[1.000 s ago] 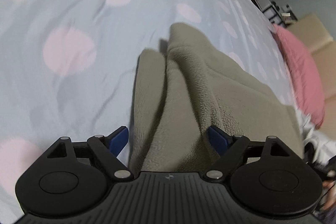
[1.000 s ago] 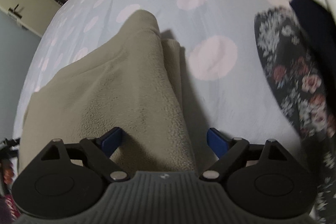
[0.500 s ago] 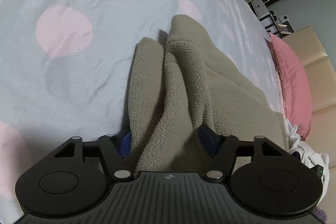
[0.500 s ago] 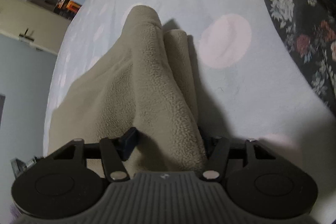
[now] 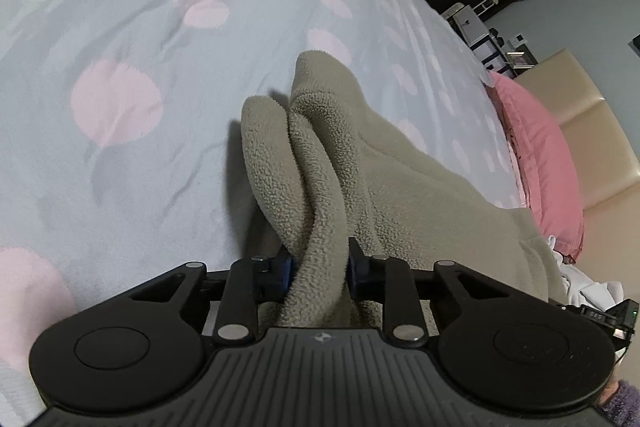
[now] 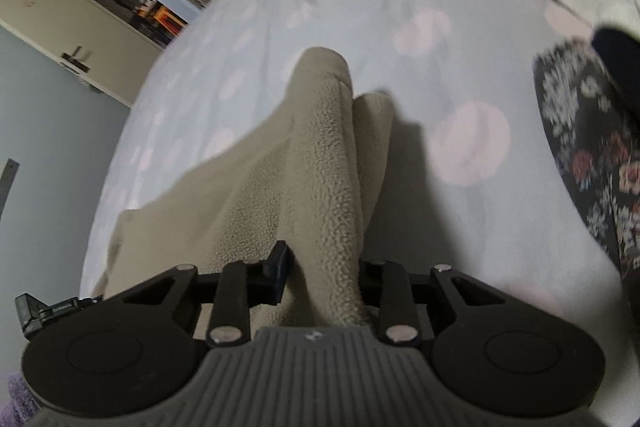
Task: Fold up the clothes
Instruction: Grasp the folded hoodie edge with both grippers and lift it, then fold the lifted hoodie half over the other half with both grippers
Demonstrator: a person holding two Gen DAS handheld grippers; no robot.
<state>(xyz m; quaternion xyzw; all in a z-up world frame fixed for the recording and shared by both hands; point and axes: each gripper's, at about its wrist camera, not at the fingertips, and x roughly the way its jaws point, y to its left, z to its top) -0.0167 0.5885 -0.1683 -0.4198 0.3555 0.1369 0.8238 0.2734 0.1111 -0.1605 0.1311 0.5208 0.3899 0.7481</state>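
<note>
You see a bed (image 5: 168, 187) in pale blue, pink-dotted sheet, bearing the beige fleece garment (image 5: 420, 203), a pink pillow (image 5: 548, 163) far right, and a dark floral garment (image 6: 592, 147) at right.

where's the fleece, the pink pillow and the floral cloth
fleece (image 5: 320, 195): left wrist view, on the bunched fold ahead of the fingers
pink pillow (image 5: 540, 155): left wrist view, its middle
floral cloth (image 6: 588, 147): right wrist view, on the dark printed part

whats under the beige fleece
The beige fleece lies on the blue bedsheet with pink dots, pinched along its near edge by the left gripper and the right gripper. Whether anything else lies beneath is hidden.
</note>
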